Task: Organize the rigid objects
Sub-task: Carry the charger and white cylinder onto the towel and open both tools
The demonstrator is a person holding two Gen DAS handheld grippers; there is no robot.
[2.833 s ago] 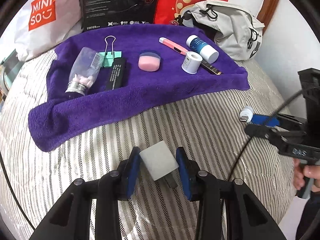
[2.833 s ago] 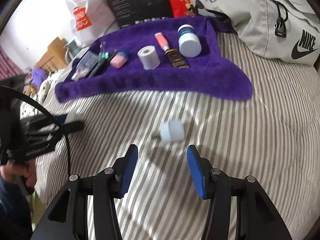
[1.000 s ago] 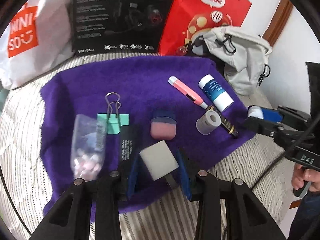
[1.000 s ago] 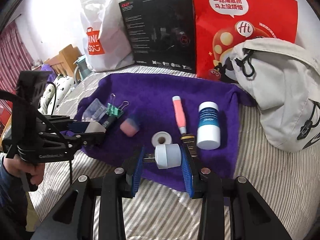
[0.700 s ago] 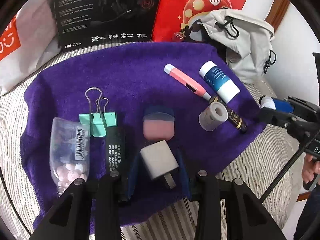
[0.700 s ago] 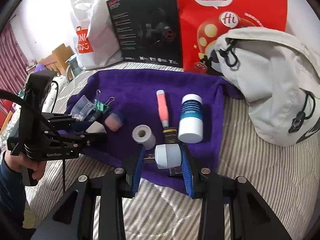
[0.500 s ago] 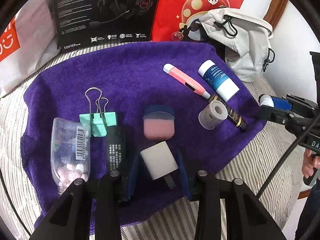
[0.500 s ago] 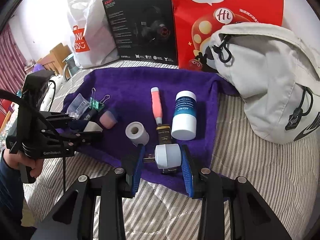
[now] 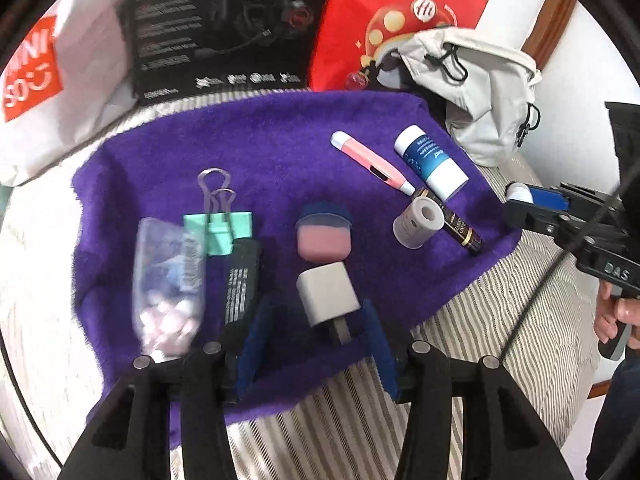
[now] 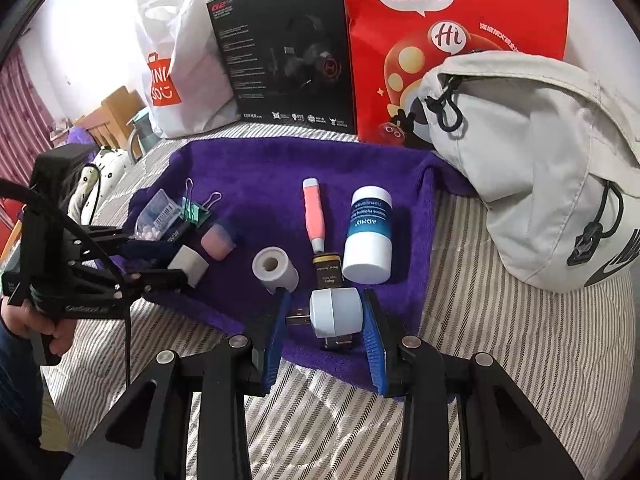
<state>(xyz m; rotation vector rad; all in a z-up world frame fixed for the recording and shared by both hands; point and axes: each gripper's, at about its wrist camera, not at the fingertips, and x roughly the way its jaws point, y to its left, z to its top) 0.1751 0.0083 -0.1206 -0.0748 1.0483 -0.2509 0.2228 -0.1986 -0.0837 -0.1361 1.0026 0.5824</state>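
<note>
Striped bedding carries a purple towel (image 9: 280, 152) of sorted items; my left gripper (image 9: 316, 336) has released the white charger (image 9: 327, 294) at its near edge, while my right gripper (image 10: 325, 320) still clamps the round USB plug (image 10: 336, 312), unplaced.

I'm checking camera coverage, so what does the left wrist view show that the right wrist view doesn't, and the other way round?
Only the left view shows the white plug's prongs and the label on the black bar. Only the right view shows the small USB adapter's metal connector, the wooden furniture and the striped curtain. Both show the purple towel, the pink pen, the tape roll and the grey backpack.
</note>
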